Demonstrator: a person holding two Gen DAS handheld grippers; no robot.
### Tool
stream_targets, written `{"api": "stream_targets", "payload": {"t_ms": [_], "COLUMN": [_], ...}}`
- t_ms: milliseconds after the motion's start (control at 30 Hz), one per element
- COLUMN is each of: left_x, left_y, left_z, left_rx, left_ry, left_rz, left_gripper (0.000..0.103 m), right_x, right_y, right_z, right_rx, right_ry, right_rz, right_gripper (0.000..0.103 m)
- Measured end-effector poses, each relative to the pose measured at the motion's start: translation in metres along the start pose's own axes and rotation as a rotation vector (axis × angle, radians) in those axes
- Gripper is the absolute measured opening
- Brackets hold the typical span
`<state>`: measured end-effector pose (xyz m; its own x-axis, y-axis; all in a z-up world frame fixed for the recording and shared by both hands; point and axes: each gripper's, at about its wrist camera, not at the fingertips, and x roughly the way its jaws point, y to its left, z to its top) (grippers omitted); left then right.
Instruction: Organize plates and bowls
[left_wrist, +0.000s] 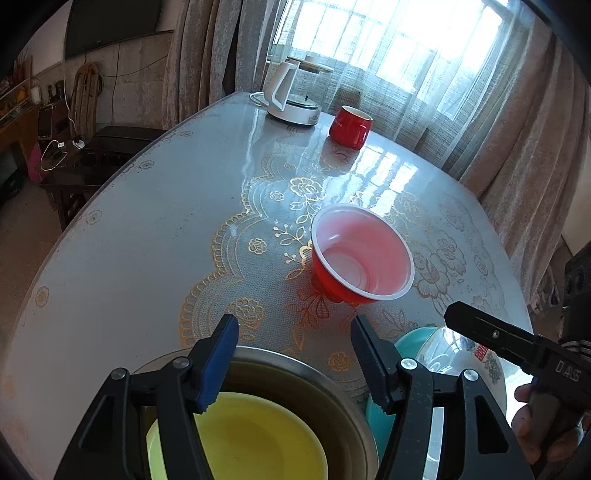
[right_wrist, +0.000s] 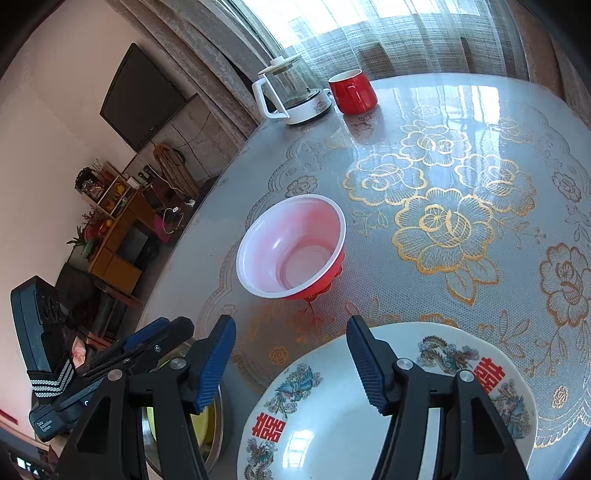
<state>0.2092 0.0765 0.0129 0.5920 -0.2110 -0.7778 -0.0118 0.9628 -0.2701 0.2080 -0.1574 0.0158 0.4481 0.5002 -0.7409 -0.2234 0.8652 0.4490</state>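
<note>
A red plastic bowl (left_wrist: 360, 253) with a white inside stands upright in the middle of the table; it also shows in the right wrist view (right_wrist: 291, 245). My left gripper (left_wrist: 293, 356) is open and empty above a steel bowl (left_wrist: 314, 387) holding a yellow plate (left_wrist: 255, 443). My right gripper (right_wrist: 291, 358) is open and empty above a white patterned plate (right_wrist: 325, 417) with red characters. That plate (left_wrist: 461, 354) lies on a teal dish (left_wrist: 412, 341) in the left wrist view. The right gripper also shows there (left_wrist: 480, 332).
A white-and-glass kettle (left_wrist: 291, 92) and a red mug (left_wrist: 351, 125) stand at the table's far edge by the curtained window. The table carries a glossy floral cover (right_wrist: 443, 221). A dark side table (left_wrist: 92, 158) stands off the left edge.
</note>
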Motion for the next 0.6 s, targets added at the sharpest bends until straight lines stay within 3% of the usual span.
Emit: {"api": "stream_targets", "payload": {"t_ms": [300, 600], "left_x": [0.020, 0.032], "left_y": [-0.005, 0.000], "left_z": [0.021, 0.028], "left_rx": [0.023, -0.009], "left_ry": [0.037, 0.058], "left_rz": [0.018, 0.017], "left_gripper": [0.068, 0.062], "right_x": [0.010, 0.020], "right_y": [-0.008, -0.024], "right_z": [0.017, 0.028], "right_rx": [0.035, 0.077], "right_ry": [-0.002, -0.002], "right_rz": [0.005, -0.020], "right_gripper": [0.063, 0.058]}}
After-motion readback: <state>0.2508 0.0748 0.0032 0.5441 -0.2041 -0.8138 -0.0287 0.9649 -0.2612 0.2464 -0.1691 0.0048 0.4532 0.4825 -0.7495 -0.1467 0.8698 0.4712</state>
